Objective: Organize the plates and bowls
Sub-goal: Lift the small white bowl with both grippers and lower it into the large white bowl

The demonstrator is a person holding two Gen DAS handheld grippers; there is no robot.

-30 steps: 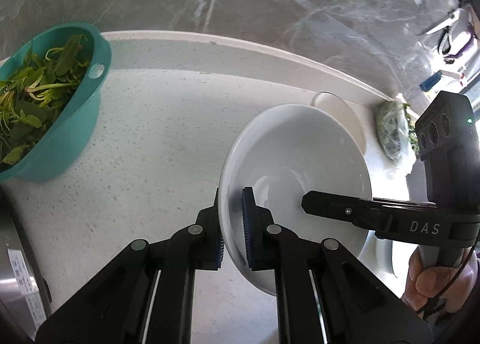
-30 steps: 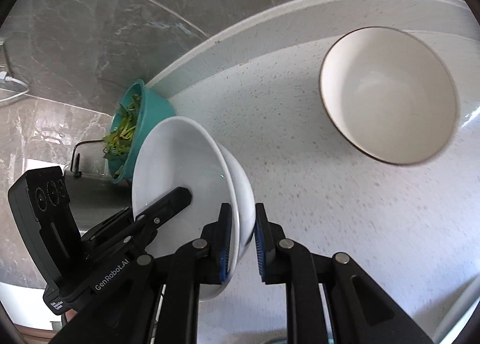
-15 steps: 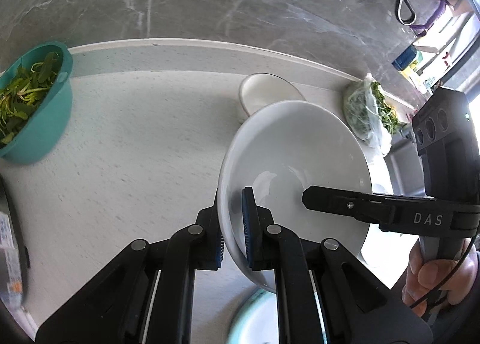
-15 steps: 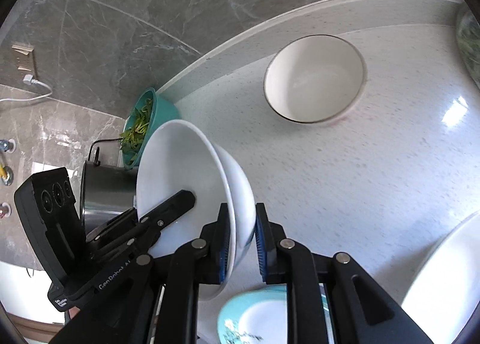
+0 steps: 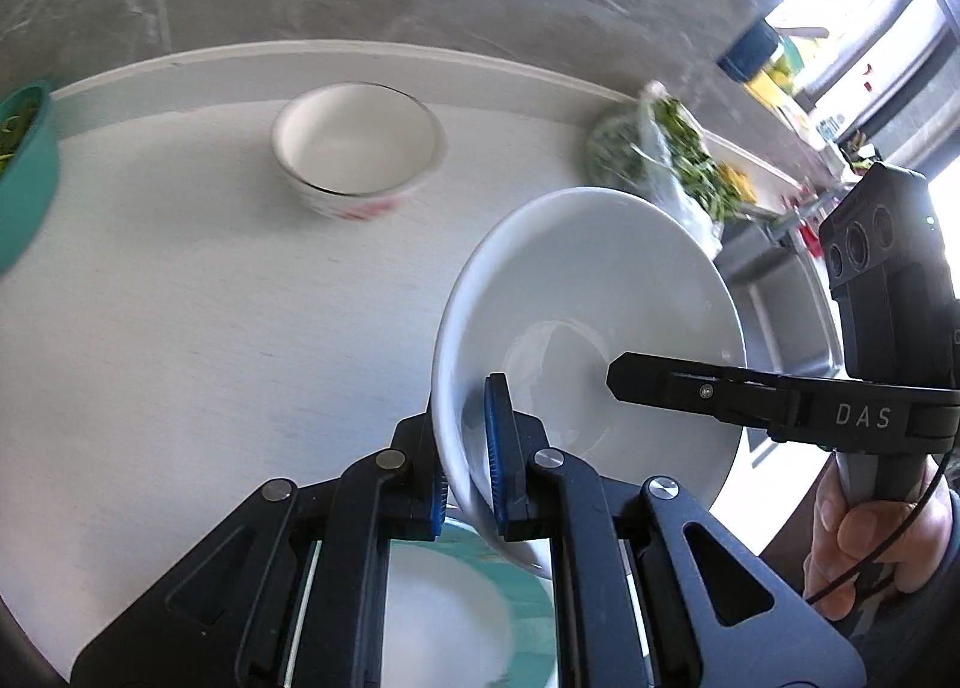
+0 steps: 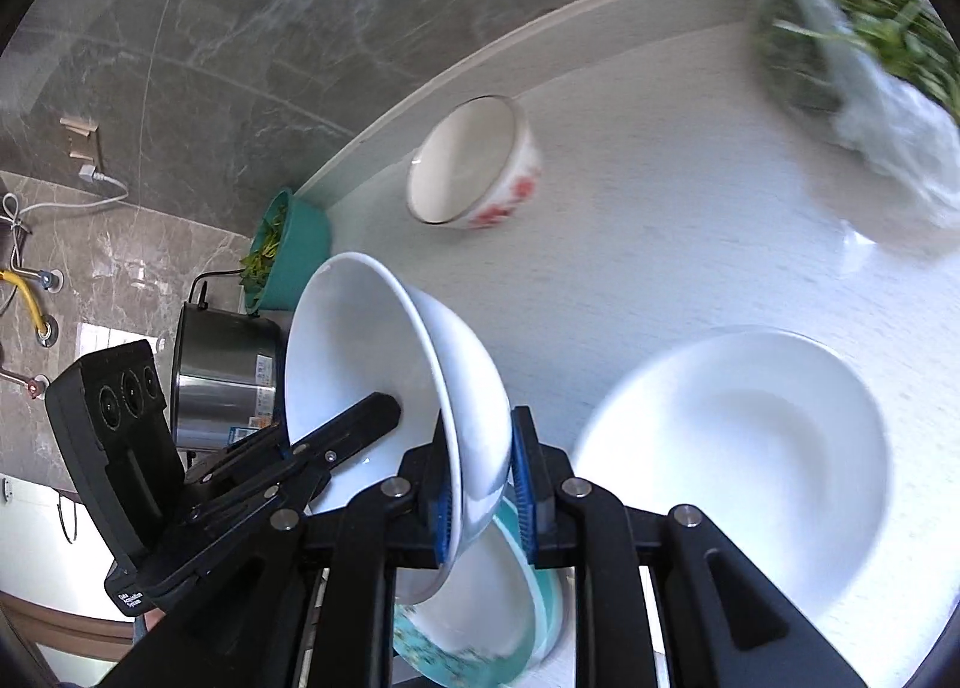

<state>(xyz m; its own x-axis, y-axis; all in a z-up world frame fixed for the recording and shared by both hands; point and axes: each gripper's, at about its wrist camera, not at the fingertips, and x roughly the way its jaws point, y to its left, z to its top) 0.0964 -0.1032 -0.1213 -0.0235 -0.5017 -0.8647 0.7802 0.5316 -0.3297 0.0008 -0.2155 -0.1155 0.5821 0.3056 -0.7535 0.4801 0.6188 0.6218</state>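
Both grippers hold one white bowl [image 5: 606, 298] by opposite rims, tilted, above the counter. My left gripper [image 5: 468, 472] is shut on its near rim; the right gripper's finger [image 5: 690, 388] shows across it. In the right wrist view my right gripper [image 6: 480, 490] is shut on the same bowl [image 6: 372, 364]. A teal-rimmed plate [image 6: 516, 628] lies just below it and also shows in the left wrist view [image 5: 468, 604]. A white deep plate [image 6: 738, 448] lies to the right. A small bowl with red flowers [image 5: 354, 148] [image 6: 474, 172] stands near the back wall.
A teal colander of greens [image 6: 288, 250] [image 5: 24, 178] and a steel pot [image 6: 228, 376] stand at the left. A plastic bag of greens [image 5: 666, 160] [image 6: 864, 28] lies at the back right. A sink [image 5: 780, 316] is beyond the counter's right end. A marble wall backs the counter.
Both grippers carried the white bowl toward the near edge and rightward. The small flowered bowl and colander have receded; the teal-rimmed plate and white deep plate have come into view below.
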